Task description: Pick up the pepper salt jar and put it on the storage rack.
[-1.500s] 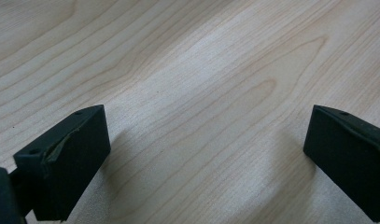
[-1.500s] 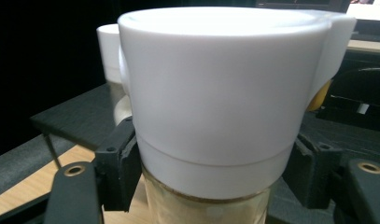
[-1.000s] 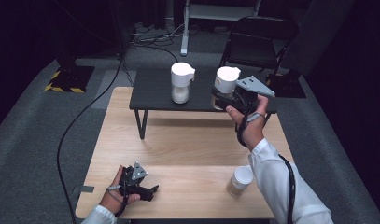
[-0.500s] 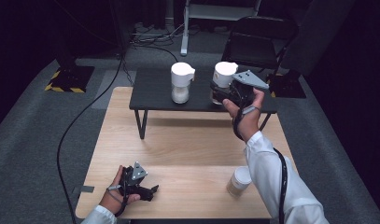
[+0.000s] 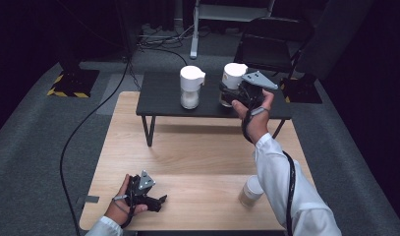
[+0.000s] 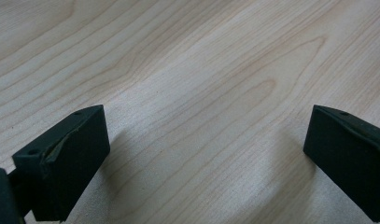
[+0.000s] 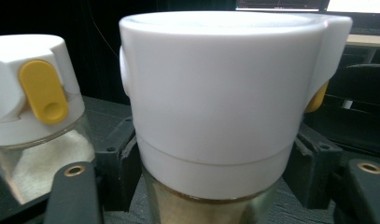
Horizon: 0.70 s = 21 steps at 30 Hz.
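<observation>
- The right gripper (image 5: 233,93) is clamped on a jar (image 5: 231,88), its black jaws pressing the glass on either side just under the lid.
- In the right gripper view the jar (image 7: 215,116) stands upright between those jaws, very close to the camera.
- The jar has a broad white lid (image 7: 220,88) over a clear glass body with a tan, grainy filling; a bit of yellow tab (image 7: 317,98) peeks from behind the lid's right edge.
- The jar is at the black side table (image 5: 163,96), on the right part of its top; whether its base touches the top, I cannot tell.
- A second jar (image 5: 191,93) stands to its left on the same table, close by but apart, with a white lid, a yellow tab (image 7: 43,91) and white grains inside.
- The left gripper (image 5: 156,200) rests low at the near left of the wooden table (image 5: 197,147), its jaws spread wide with only bare wood between them.
- In the left gripper view the fingertips (image 6: 61,163) sit near the wood grain and hold nothing.
- A third jar (image 5: 249,191) stands on the wooden table beside the right sleeve (image 5: 286,187).
</observation>
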### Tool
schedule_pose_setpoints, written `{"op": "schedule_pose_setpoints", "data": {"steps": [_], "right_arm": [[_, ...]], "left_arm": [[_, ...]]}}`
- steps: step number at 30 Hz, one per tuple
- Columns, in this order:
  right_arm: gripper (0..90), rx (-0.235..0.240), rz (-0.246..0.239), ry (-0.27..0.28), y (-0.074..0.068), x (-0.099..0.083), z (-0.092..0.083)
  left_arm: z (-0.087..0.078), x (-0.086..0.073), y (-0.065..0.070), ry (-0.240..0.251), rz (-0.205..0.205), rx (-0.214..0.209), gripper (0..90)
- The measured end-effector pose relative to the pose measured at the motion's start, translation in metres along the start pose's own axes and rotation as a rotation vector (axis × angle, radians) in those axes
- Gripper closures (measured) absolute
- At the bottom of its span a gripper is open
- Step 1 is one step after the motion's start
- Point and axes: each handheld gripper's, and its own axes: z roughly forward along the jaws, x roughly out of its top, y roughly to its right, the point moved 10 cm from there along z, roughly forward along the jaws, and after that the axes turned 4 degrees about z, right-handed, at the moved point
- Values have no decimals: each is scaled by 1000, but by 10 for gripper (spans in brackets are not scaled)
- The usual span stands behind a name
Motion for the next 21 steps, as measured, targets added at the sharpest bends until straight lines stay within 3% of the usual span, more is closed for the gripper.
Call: {"op": "schedule_pose_setpoints", "data": {"steps": [21], "right_arm": [[297,8,0,-23,1,-11,10]], "left_arm": [[0,0,0,0,1,-1,3]]}}
